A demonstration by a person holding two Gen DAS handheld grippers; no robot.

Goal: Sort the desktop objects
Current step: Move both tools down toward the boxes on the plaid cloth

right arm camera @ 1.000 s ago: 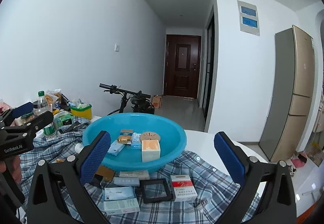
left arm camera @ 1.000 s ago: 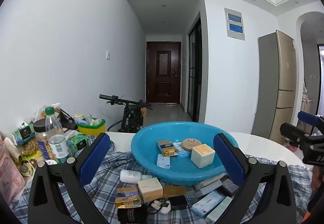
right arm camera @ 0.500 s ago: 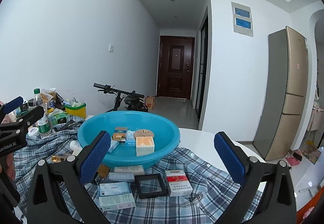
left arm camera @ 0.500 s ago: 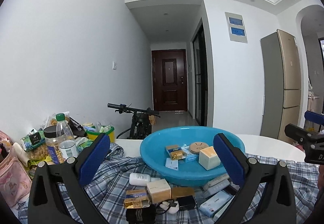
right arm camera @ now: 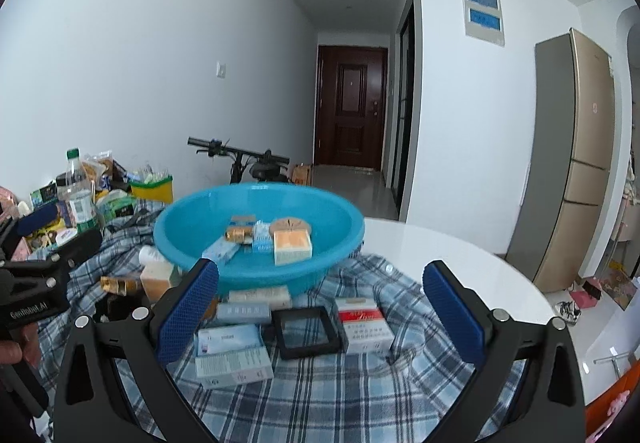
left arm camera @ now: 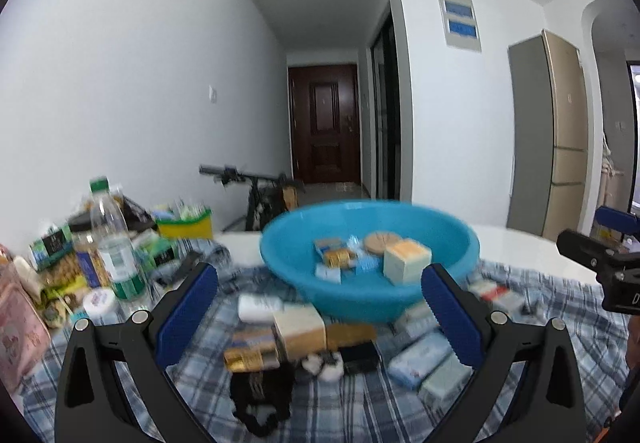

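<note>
The left gripper fills the bottom of its own view with its fingers spread wide and nothing between the blue pads. The right gripper sits the same way at the bottom of its view, spread and empty.

The blue basin stands on the plaid cloth just above the middle of both views, beyond the fingertips and centred between them. Inside it lie a cream box, a round wooden disc, a gold box and some pale blue packets.

In the right view, loose things lie on the cloth between the pads and in front of the basin: a black square frame at the centre, a red-and-white box just to its right, and a white-and-blue box to its left, near the left pad.

The left view is blurred. Between its pads lie a cream-and-gold box, a gold box, a white tube and a black item at the lower centre. A water bottle stands among clutter at the left edge.
</note>
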